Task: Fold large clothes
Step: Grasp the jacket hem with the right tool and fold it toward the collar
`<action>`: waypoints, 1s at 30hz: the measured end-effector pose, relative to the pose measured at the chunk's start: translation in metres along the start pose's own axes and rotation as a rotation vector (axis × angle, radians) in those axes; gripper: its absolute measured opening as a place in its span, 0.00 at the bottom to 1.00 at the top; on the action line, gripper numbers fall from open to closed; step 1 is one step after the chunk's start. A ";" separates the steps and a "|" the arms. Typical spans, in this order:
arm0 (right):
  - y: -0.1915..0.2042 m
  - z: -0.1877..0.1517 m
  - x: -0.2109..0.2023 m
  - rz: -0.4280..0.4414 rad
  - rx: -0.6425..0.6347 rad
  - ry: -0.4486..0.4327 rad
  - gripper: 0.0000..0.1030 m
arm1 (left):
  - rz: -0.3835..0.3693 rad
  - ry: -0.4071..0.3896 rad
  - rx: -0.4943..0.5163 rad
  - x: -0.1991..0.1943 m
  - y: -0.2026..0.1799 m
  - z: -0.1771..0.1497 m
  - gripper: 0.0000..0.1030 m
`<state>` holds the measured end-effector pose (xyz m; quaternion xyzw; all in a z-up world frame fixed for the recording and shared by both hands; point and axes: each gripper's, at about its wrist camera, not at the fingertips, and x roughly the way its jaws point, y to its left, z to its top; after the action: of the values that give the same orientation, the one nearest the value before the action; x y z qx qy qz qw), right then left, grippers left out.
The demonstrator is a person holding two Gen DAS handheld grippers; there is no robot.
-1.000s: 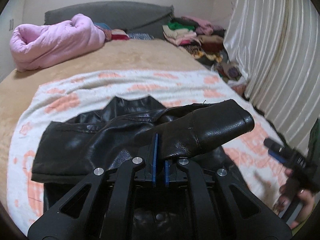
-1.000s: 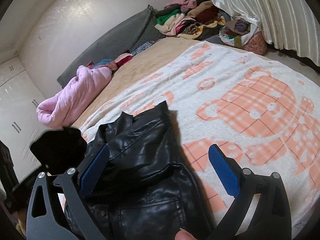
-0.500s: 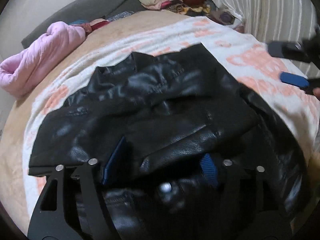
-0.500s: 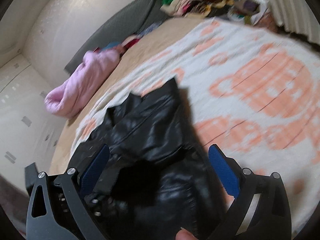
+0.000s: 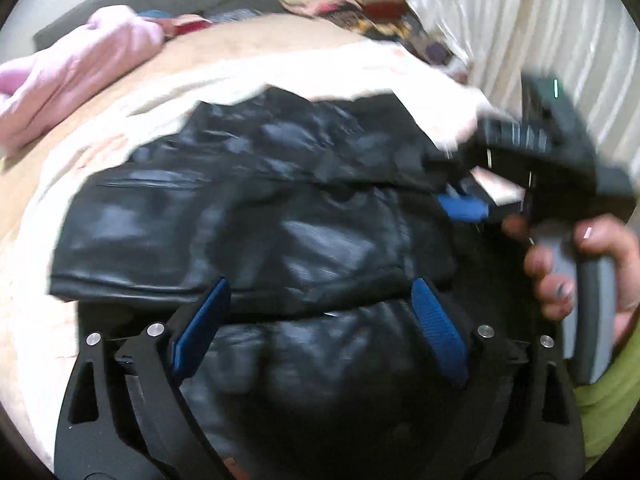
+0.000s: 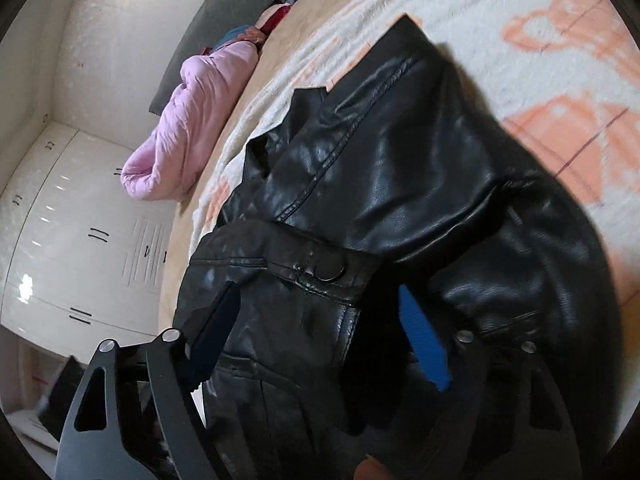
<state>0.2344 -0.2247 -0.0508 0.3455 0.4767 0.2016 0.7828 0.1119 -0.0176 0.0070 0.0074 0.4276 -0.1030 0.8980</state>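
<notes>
Lying spread across the white and orange patterned blanket (image 6: 532, 32) on the bed: the black leather jacket (image 5: 256, 216), sleeves folded in over its body, collar toward the far end. Hovering low over the jacket's near part, the left gripper (image 5: 320, 320), blue-padded fingers (image 5: 200, 320) spread wide apart with nothing between them, leather filling the gap beneath. Seen at the right of the left wrist view, blurred: the right gripper (image 5: 464, 204), held by the right hand (image 5: 580, 268) around a grey handle, its blue pad close over the jacket's right edge. From the right wrist view, the same right gripper (image 6: 320, 340) parted wide, one dark finger at the left and one bright blue pad (image 6: 424, 344) at the right, straddling a folded sleeve with a round snap button (image 6: 328, 270) on its cuff; touching or merely just above the leather, impossible to say. Nothing clamped by either tool. Beyond the blanket, a tan bedspread (image 5: 248, 44), with a bundled pink quilt (image 6: 192, 120) lying near the grey headboard (image 6: 240, 0). Heaped at the far corner, a pile of mixed clothes (image 5: 344, 0), just beside the pale pleated curtain (image 5: 520, 32). White wardrobe doors (image 6: 72, 216) along the wall at the left of the right wrist view. Much motion blur in the left wrist view.
</notes>
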 end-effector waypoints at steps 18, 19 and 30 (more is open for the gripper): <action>0.140 0.042 -0.049 -0.108 -0.689 -0.259 0.11 | 0.143 -0.199 -0.487 -0.070 0.187 0.013 0.91; 0.141 0.045 -0.050 -0.127 -0.702 -0.264 0.11 | 0.138 -0.197 -0.479 -0.066 0.187 0.017 0.91; 0.110 0.051 -0.035 -0.258 -0.686 -0.252 0.11 | 0.063 -0.138 -0.470 -0.006 0.196 0.051 0.79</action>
<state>0.2650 -0.1900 0.0672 0.0226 0.3211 0.2051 0.9243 0.1848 0.1699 0.0298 -0.1953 0.3768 0.0273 0.9050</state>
